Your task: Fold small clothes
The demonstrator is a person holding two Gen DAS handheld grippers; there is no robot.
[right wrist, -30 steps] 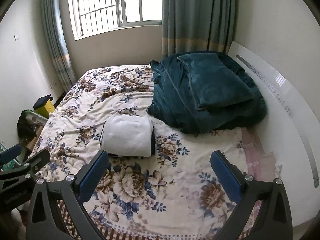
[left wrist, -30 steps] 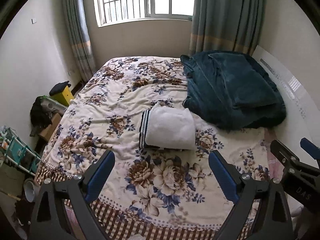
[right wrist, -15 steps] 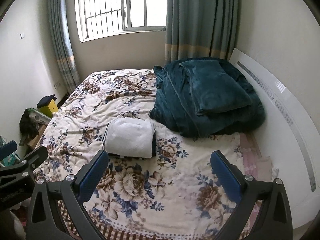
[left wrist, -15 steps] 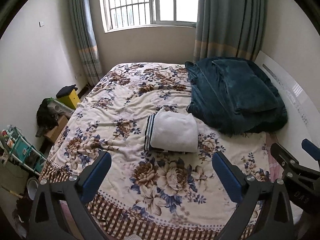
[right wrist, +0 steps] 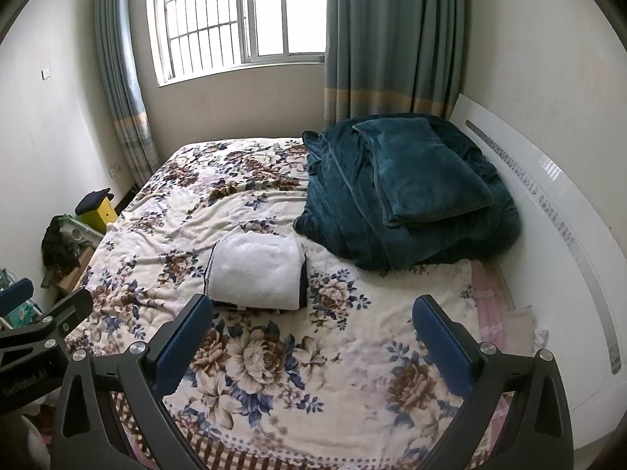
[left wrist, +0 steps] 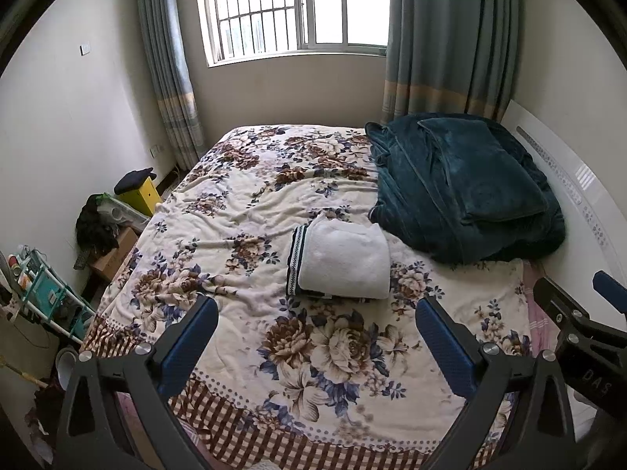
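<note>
On the floral bedspread (left wrist: 243,211), mid-bed, the folded white garment (left wrist: 343,260) lies finished; my left gripper (left wrist: 317,337) and right gripper (right wrist: 313,331) hang wide open, empty.

Floral blanket (left wrist: 250,211), cream with brown and blue blooms and a checked border, covering the bed. Heaped teal blanket (left wrist: 427,203) near the white headboard (left wrist: 568,180), with a folded teal piece (right wrist: 423,172) lying on top. Barred window (left wrist: 290,8) in the far wall, flanked by grey-blue curtains (left wrist: 450,35). On the floor beside the bed: yellow box (left wrist: 142,194) capped by a dark item, a dark bundle (left wrist: 94,227) on a cardboard box (left wrist: 115,252), and a teal rack (left wrist: 47,293) nearer the camera.
</note>
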